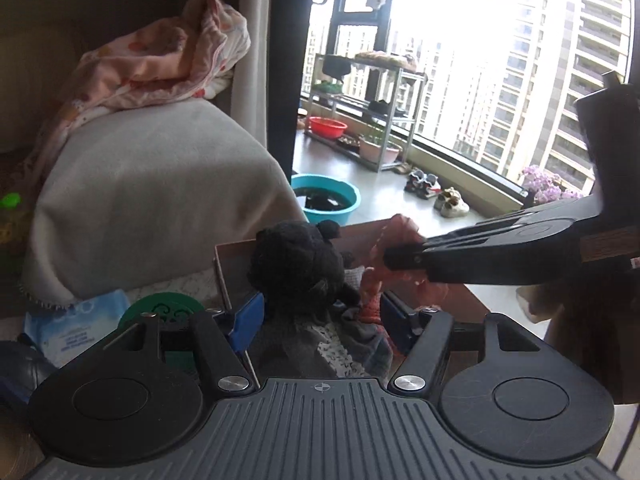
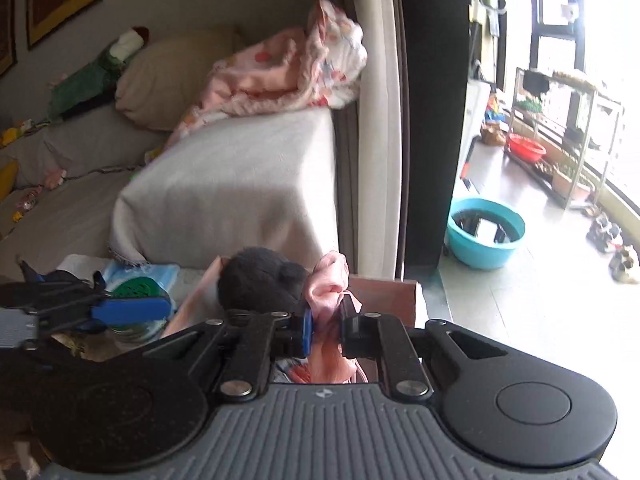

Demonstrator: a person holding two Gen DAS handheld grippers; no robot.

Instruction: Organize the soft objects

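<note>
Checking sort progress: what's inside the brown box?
The brown box holds a black plush toy on grey patterned fabric, plus reddish knit. Below them is covered.

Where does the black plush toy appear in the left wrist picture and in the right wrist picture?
Left wrist view: the black plush toy sits low in the centre, in the brown box, ahead of the open left claw.
Right wrist view: it lies just below centre, left of the pink cloth.
Shared landmark: the blue basin on the floor.

The black plush toy [image 1: 298,264] hides the box's [image 1: 228,276] inside; the pink cloth [image 1: 400,240] is motion-blurred.
</note>
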